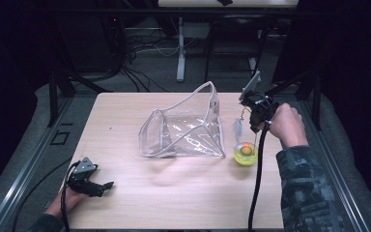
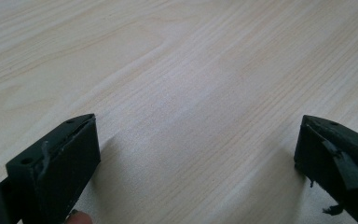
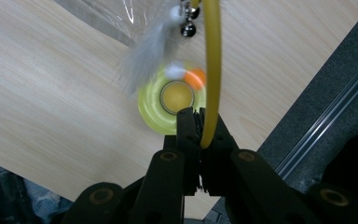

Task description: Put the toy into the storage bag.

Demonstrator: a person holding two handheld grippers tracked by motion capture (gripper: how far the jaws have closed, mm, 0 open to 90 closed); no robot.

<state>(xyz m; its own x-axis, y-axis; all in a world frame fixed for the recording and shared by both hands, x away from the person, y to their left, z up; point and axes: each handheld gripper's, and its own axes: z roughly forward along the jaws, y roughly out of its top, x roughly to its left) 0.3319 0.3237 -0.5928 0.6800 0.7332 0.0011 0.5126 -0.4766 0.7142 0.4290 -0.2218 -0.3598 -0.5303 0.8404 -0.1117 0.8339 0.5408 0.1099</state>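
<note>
A round yellow toy base [image 1: 246, 154] with an orange ball in it sits on the table right of a clear plastic bag [image 1: 183, 128]. A thin yellow rod [image 3: 212, 70] rises from the base [image 3: 156, 109]. My right gripper [image 3: 196, 114] is shut on that rod just above the base. A grey feather [image 3: 142, 56] and a small bell [image 3: 188, 30] dangle from the rod's upper end. In the high view the right gripper [image 1: 257, 123] hangs over the base beside the feather [image 1: 238, 129]. My left gripper [image 1: 107, 186] rests open at the table's near left; its jaws [image 2: 198, 140] stand wide apart over bare wood.
The bag stands open, mouth facing right toward the toy, and its corner [image 3: 102, 14] lies close behind the feather. A metal rail [image 1: 338, 179] runs along the table's right edge. Cables and table legs [image 1: 180, 53] lie on the floor beyond the far edge.
</note>
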